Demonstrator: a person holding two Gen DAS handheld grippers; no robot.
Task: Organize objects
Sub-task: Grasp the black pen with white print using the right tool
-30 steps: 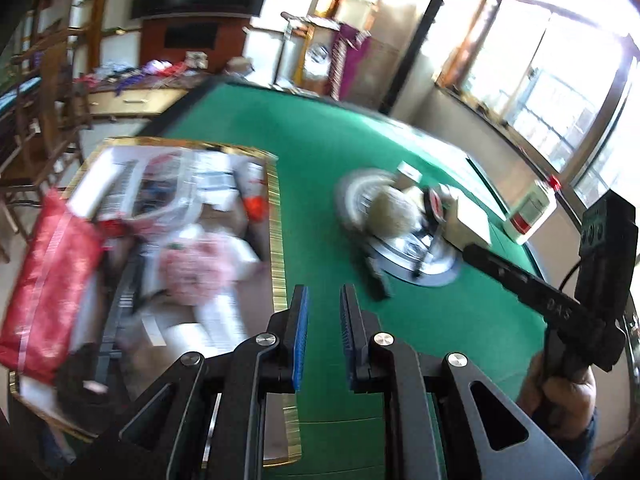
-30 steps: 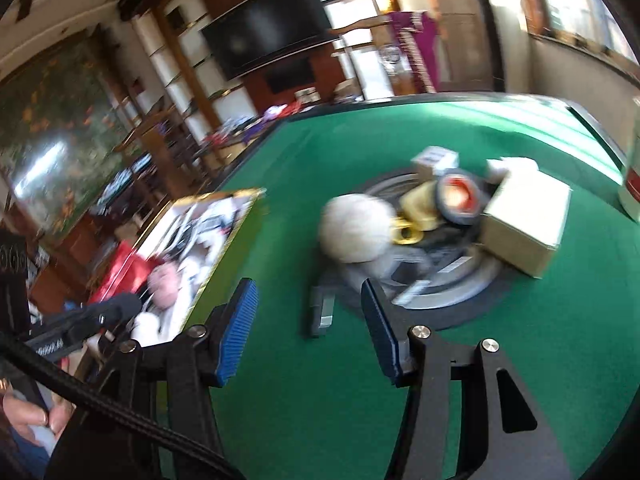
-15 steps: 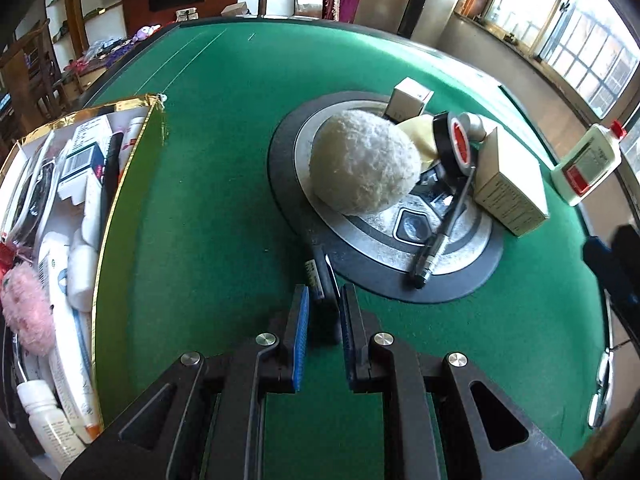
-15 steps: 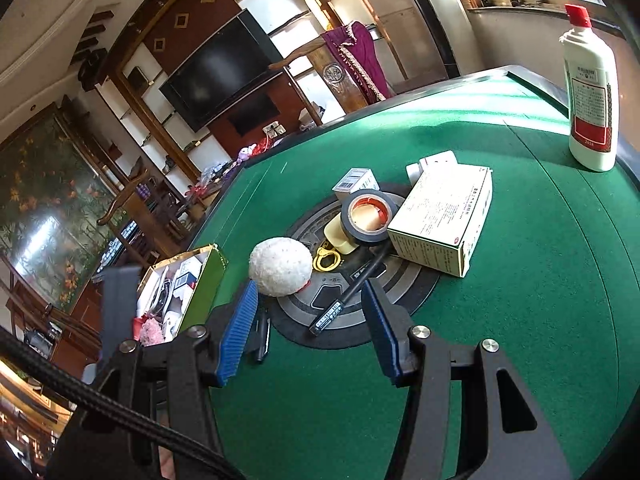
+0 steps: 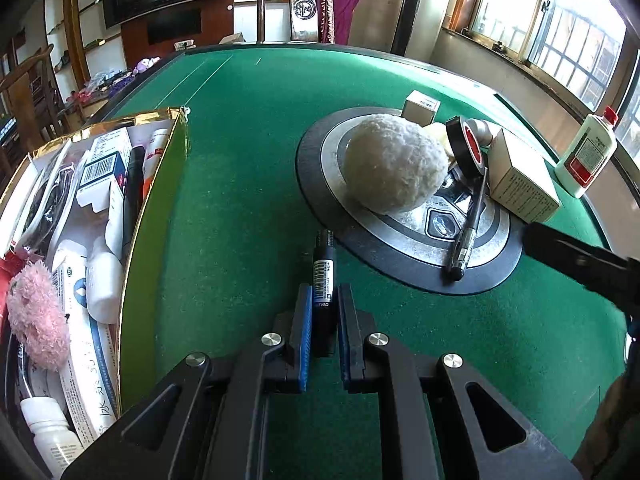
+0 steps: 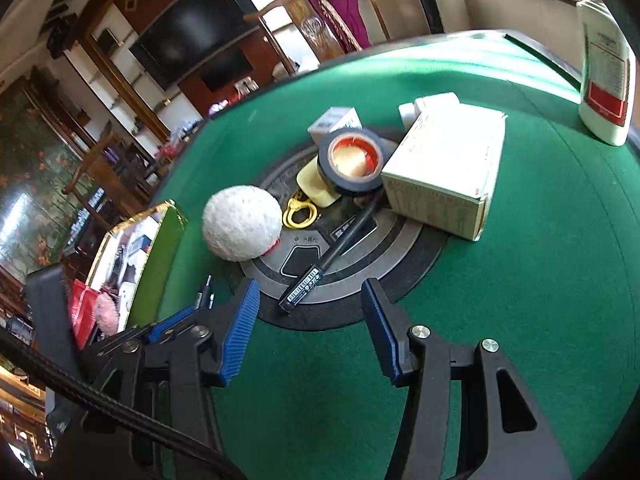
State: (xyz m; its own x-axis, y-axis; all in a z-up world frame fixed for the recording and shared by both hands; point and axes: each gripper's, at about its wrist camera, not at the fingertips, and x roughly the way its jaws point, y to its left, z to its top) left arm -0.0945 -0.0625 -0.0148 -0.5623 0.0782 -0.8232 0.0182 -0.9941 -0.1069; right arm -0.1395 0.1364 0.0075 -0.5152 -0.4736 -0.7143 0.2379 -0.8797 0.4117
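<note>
Box (image 5: 132, 264) left of disc (image 5: 404, 264); ball (image 5: 394, 164), tape (image 5: 464, 144), pen (image 5: 468, 228) on disc.

Two pens (image 5: 466, 232) (image 5: 323, 276); three cartons (image 5: 520, 178) (image 5: 420, 105) (image 5: 102, 168), perhaps; one fluffy ball (image 5: 394, 164).

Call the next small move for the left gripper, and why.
Probably lift the black marker straight up off the green felt. The left gripper is shut on its near end, the marker lies flat beside the fluffy ball, and the gold-edged box sits open alongside.
</note>
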